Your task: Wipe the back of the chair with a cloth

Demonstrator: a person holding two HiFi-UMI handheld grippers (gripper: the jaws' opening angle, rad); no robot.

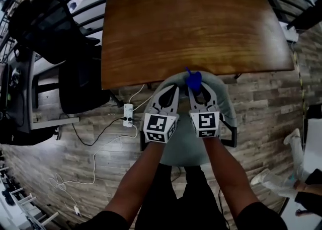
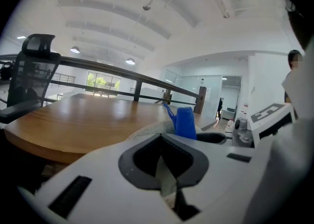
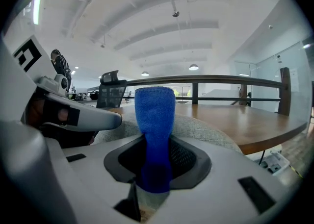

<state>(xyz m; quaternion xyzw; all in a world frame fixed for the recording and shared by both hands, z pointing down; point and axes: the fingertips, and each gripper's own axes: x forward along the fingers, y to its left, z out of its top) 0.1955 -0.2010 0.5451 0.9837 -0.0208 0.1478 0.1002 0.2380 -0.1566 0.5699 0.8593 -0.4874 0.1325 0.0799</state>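
The grey fabric chair [image 1: 225, 104] stands tucked against the wooden table [image 1: 191, 27], with its rounded back [image 3: 211, 132] just beyond both grippers. My right gripper [image 1: 195, 89] is shut on a blue cloth [image 1: 193, 79]. The cloth [image 3: 155, 135] sticks up out of the jaws and rests against the top of the chair back. My left gripper [image 1: 173, 90] is close beside it on the left, fingers drawn together with nothing seen between them, over the chair back [image 2: 147, 132]. The left gripper view shows the blue cloth [image 2: 185, 122] to the right.
A black office chair [image 1: 50, 27] stands at the left of the table. A white power strip [image 1: 128, 115] with trailing cables lies on the wood floor left of the grey chair. A dark railing [image 3: 221, 78] runs behind the table. The chair's black armrest [image 1: 229, 136] is on the right.
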